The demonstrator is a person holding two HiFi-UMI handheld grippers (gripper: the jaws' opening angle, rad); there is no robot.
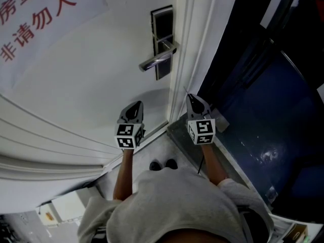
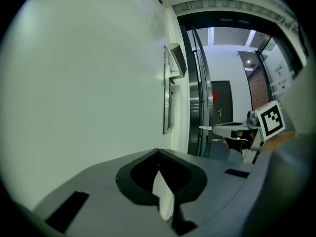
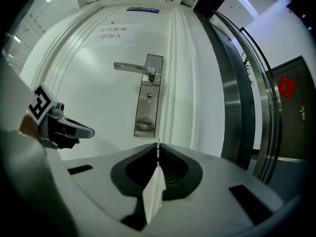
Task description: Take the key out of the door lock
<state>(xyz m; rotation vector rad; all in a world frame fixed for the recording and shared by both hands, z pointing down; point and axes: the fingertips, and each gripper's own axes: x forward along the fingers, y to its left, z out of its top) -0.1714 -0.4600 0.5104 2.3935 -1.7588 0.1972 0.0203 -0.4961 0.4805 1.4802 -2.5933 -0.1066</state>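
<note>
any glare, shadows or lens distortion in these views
Head view: the door is bright and the handle throws a soft shadow on it; the floor at right is dark with a small glare patch. Left gripper view: fisheye, black corners, lit corridor beyond. Right gripper view: fisheye bows the door frame; handle sharp.

Claw [image 2: 158, 152], seemingly closed, beside white door [image 2: 84, 93]

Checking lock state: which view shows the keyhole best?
Right gripper view: the keyhole faces the camera, unobstructed, below the handle. Head view looks steeply down the door, so only the plate and handle show. Left gripper view catches the plate edge-on.
</note>
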